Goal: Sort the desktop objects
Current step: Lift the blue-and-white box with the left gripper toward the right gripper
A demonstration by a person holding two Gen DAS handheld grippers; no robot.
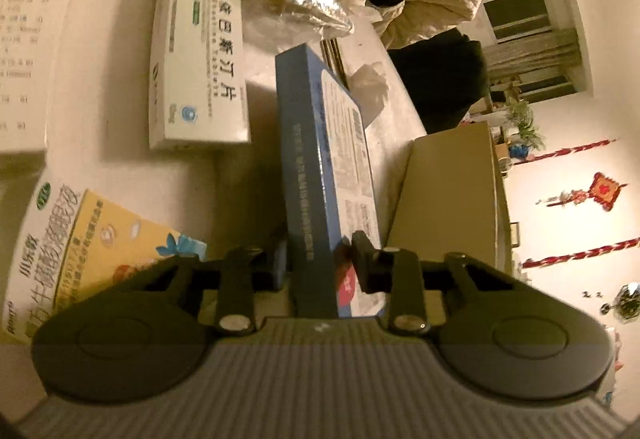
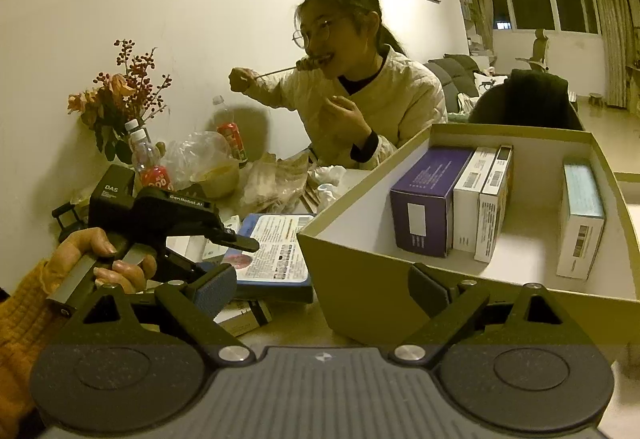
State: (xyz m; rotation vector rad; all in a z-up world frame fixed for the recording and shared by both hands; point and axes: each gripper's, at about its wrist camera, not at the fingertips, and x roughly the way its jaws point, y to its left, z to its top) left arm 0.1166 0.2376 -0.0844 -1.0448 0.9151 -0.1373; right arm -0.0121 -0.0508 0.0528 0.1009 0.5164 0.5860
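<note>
Your left claw (image 1: 320, 259) is clamped on the blue box (image 1: 316, 167), gripping it at its near end and holding it on edge over the tabletop (image 1: 120, 167), just beside the open cardboard box (image 2: 360, 279). Your right claw (image 2: 320, 291) stands wide with nothing between its fingers, close to the cardboard box's near wall; 4 boxes stand upright inside, a purple box (image 2: 428, 199) among them. A white and green box (image 1: 198, 63) and a yellow box (image 1: 92, 243) lie flat on the tabletop to the left of the blue box

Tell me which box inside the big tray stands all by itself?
The light teal box at the right side of the cardboard tray. The purple box and two white boxes stand packed together at the left.
</note>
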